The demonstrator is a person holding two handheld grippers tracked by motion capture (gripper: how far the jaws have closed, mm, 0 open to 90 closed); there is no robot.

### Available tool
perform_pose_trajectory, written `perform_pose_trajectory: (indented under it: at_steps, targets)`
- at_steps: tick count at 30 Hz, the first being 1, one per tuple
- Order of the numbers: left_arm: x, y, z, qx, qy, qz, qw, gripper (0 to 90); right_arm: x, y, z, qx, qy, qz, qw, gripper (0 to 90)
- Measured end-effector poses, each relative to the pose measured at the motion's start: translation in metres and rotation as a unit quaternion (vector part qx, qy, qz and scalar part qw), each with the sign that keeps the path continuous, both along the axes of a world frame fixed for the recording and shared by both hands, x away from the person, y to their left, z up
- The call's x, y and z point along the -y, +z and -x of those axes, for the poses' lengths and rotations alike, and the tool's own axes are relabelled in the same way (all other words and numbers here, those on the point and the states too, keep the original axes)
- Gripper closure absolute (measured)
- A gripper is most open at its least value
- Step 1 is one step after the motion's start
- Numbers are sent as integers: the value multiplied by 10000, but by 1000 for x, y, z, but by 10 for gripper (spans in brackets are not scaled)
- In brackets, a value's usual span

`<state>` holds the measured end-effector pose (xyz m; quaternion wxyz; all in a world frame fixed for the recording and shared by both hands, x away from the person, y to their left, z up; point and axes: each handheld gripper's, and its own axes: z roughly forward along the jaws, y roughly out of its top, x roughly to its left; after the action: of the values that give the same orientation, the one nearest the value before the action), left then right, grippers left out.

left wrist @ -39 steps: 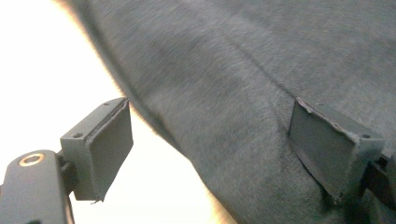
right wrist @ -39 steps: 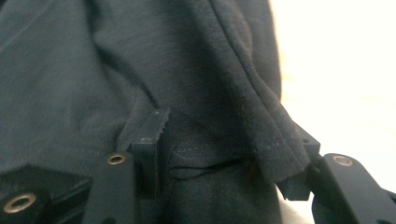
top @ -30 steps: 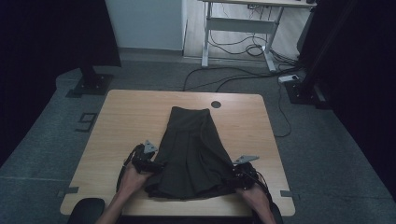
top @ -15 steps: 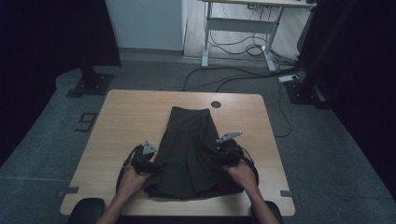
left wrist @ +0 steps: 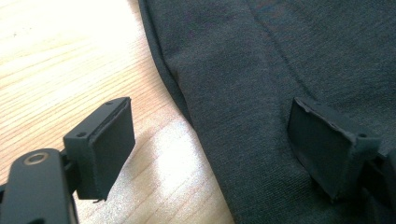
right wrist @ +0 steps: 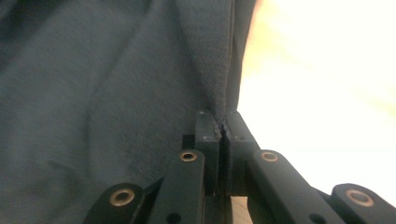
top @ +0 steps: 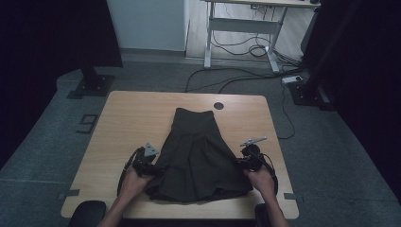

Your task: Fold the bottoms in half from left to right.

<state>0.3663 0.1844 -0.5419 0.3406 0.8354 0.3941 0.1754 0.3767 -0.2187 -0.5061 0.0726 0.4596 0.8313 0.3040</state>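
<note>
Since a second ago the right gripper point(top: 247, 161) has been brought onto the skirt point(top: 198, 156) on the table point(top: 127, 118) and clamped on its edge, so the wide-open left gripper point(top: 152, 169) should be closed squarely on the opposite edge.

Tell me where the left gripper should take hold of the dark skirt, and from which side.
Grip the skirt at its left side edge, coming in from the bare table. The left gripper already has its open jaws astride that edge, mirroring the right gripper, which is pinching the opposite edge.
</note>
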Motion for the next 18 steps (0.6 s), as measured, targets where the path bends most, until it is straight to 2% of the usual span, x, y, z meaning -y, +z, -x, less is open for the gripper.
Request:
perform_pose_trajectory:
  at_steps: [2, 4, 7, 8, 10, 12, 14, 16, 18]
  targets:
    - [-1, -1, -1, -40, 3, 48, 10000, 152, 0, -12, -1, -75, -3, 1, 10000, 802]
    - [-2, -1, -1, -65, 15, 89, 9999, 152, 0, -22, -3, -67, -12, 27, 10000, 714]
    - [-3, 2, 1, -22, -61, 72, 10000, 150, 3, -23, -2, 143, -89, 79, 9998, 542]
    - [-4, 5, 1, -24, -82, 89, 9999, 142, 5, -20, 1, 301, -146, 13, 9994, 440]
    - [-11, 13, 3, 23, -65, 237, 9997, 135, 10, -17, 5, 507, -241, -129, 9983, 338]
    - [-24, 21, 4, 89, 41, 447, 9990, 129, 18, -14, 11, 765, -315, -239, 9963, 252]
    - [-42, 25, 4, 152, 261, 548, 9980, 136, 30, -15, 17, 985, -490, -284, 9935, 192]
    - [-59, 24, 4, 125, 509, 478, 9975, 141, 40, -19, 21, 1133, -663, -159, 9912, 158]
    - [-70, 17, 3, 1, 627, 364, 9974, 141, 50, -27, 24, 1193, -871, -22, 9890, 154]
